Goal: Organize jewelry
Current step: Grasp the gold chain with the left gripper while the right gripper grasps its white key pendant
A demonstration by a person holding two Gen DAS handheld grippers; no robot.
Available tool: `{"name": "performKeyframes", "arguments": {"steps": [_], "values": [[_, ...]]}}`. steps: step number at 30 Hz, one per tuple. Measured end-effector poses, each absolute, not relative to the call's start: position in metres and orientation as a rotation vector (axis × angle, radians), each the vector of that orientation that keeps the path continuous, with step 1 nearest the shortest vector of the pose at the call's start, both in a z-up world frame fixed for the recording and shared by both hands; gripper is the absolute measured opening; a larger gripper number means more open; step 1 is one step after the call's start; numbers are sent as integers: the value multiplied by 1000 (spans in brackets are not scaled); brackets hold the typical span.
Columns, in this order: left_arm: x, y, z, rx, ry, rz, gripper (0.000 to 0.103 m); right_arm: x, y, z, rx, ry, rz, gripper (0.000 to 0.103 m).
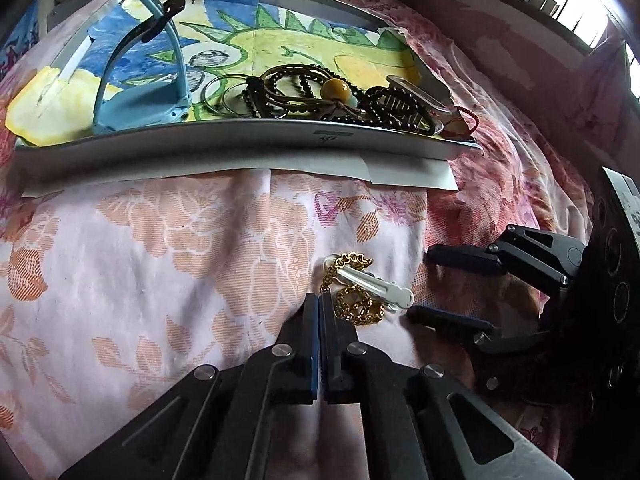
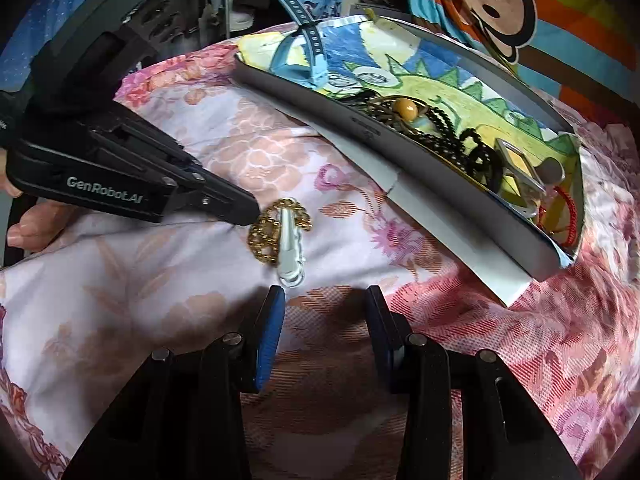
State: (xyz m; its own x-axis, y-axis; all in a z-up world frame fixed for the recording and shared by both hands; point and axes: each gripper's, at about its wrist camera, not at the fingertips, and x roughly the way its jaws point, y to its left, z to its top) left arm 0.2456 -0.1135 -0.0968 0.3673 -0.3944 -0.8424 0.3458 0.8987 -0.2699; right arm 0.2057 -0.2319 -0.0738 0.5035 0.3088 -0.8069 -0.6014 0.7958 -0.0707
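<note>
Lying on the floral bedspread (image 1: 160,240) beside the grey tray (image 1: 240,142), the gold chain (image 1: 356,304) meets the closed left claw (image 1: 319,300); the right claw (image 2: 326,296) hovers open nearby.

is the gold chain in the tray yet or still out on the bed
Out. The gold chain lies bunched on the floral bedspread with a white clip, short of the tray.
</note>
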Motion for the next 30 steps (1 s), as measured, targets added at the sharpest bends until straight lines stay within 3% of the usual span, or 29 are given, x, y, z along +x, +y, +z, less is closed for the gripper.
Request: {"name": "performKeyframes", "arguments": {"steps": [10,11,13,15,26,28,30], "values": [[248,-105,-98,-100,1098,-497,1,210,-222,-72,-377,839,575,37],[248,-102,-98,-109,1099,-502,1,209,-221,-71,-375,830,584,34],[247,-97,-99,-123,1100,-509,1,208,-219,-70,-384,822,590,14],[248,-94,-99,-130,1100,-515,1,206,-218,-70,-391,816,594,11],[244,-95,-96,-117,1092,-528,2,209,-244,-67,-357,898,499,10],[243,-97,-96,-106,1089,-538,4,210,-249,-68,-350,913,479,10],[242,-102,-94,-93,1084,-558,14,213,-253,-69,-332,920,466,10]]}}
